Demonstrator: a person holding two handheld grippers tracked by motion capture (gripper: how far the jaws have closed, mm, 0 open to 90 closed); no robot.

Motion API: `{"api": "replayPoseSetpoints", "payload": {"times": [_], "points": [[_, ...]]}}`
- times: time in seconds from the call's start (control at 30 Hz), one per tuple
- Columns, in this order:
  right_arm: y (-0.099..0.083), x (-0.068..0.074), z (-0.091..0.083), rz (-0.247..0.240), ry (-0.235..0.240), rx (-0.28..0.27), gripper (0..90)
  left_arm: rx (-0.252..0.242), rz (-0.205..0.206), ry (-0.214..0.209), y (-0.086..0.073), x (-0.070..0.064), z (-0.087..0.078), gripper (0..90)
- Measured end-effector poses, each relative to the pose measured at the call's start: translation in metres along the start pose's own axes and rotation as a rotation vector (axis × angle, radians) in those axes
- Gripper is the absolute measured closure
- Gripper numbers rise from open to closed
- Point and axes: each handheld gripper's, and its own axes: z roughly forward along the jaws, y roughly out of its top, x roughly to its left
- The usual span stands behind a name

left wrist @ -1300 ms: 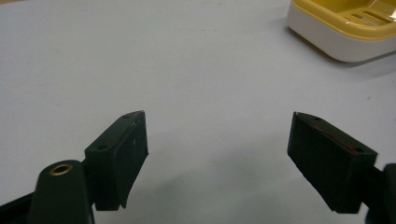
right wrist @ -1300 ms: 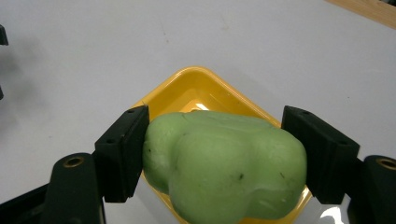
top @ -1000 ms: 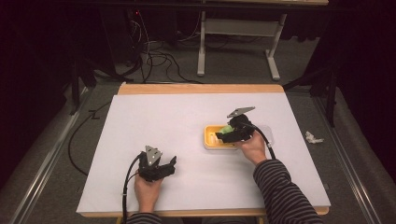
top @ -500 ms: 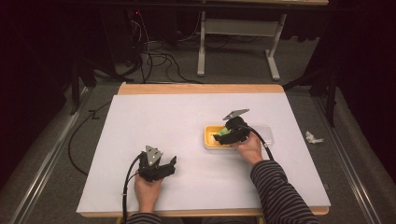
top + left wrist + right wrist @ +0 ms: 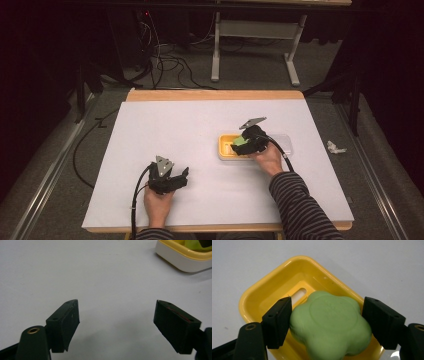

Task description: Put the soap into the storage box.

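Observation:
A green flower-shaped soap [image 5: 329, 322] sits between the jaws of my right gripper [image 5: 327, 320], which is shut on it from both sides. Under it lies a yellow soap dish [image 5: 274, 292] with a slot in its floor. From above, the right gripper [image 5: 240, 146] and soap [image 5: 241, 141] hover over the dish [image 5: 224, 150] at the table's centre right. My left gripper [image 5: 184, 176] rests near the front left, open, with nothing between its jaws. In the left gripper view, that gripper [image 5: 116, 325] points across bare white table toward the dish [image 5: 180, 261].
A clear lid-like piece [image 5: 287, 141] lies just right of the dish. The white table [image 5: 175, 125] has a wooden far edge. Cables and a metal stand are on the floor beyond it, and a crumpled white scrap [image 5: 336, 147] lies on the floor at the right.
My right gripper has shifted slightly left with the soap, over the dish. The left gripper has stayed put.

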Motion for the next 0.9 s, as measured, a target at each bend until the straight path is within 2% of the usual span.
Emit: {"api": "replayPoseSetpoints", "payload": {"times": [0.17,0.43,0.47,0.6,0.9], "points": [[0.002,-0.001,-0.006,0.002,-0.011,-0.025,30.7,-0.001,0.003,0.001,0.0,0.0,0.0,21.4],[0.001,-0.004,-0.011,0.019,0.003,-0.057,31.2,0.0,0.003,0.001,0.0,0.0,0.0,21.4],[0.001,-0.004,-0.014,0.037,0.008,-0.06,31.2,0.0,0.004,0.001,0.0,0.0,0.0,21.4],[0.001,-0.007,-0.023,0.031,0.015,-0.095,31.3,0.0,0.0,0.003,0.0,0.0,0.0,21.4],[-0.003,-0.016,-0.052,0.07,0.013,-0.167,32.0,0.0,0.0,0.0,0.0,0.0,0.0,21.3]]}}
